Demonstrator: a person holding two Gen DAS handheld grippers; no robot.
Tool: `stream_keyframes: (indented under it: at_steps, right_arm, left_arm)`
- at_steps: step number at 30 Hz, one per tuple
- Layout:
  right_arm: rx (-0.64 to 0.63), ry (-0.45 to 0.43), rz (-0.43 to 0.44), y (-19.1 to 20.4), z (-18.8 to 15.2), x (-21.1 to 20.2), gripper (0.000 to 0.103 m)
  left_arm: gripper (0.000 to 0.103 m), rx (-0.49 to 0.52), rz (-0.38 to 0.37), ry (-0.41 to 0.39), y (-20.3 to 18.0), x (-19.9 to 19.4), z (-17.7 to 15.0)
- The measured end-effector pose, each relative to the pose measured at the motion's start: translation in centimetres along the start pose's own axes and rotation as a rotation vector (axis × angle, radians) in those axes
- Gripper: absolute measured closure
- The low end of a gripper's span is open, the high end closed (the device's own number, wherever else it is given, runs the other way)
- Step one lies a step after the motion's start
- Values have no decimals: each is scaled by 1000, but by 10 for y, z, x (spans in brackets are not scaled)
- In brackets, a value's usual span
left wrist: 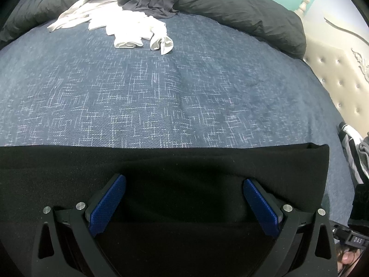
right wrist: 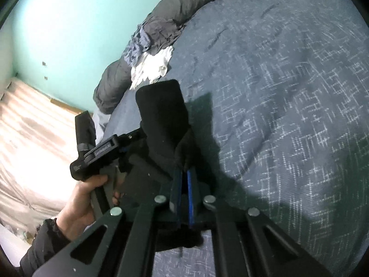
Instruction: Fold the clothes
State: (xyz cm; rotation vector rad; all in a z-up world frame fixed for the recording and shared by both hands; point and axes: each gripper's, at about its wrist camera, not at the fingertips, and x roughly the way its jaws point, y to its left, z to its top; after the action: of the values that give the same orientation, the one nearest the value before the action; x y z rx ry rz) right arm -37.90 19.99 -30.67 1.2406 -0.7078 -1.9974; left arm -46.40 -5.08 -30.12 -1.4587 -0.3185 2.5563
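Here, right tool [right wrist: 183,173] clamped on black garment [right wrist: 161,113].

Teal wall [right wrist: 69,23], tufted cream headboard [left wrist: 341,73]

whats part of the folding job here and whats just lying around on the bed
In the job:
- black garment, part-folded on the bed
- right gripper, shut on its edge
- left gripper, open over it
- unfolded clothes pile

Lying about:
- blue bedspread
- dark pillows
- tufted headboard
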Motion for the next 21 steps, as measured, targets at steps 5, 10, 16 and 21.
stream_keyframes:
  at_steps: [5,10,16,21]
  right_arm:
    - [-62,-31,-70,8,4,0,91]
    - [-99,-13,-84,11,3,13,77]
    - [-26,-7,-76,-8,-3,12,102]
    - [-9,-19,-53,-3,-17,-8,103]
  left_arm:
    - [0,-7,-5,-7,1,-2,-2]
    - [0,-4,0,-10,0,-3,-3]
    - [0,-2,3,-4,0,-1,-2]
    - [0,-8,8,-10,0,1,-2]
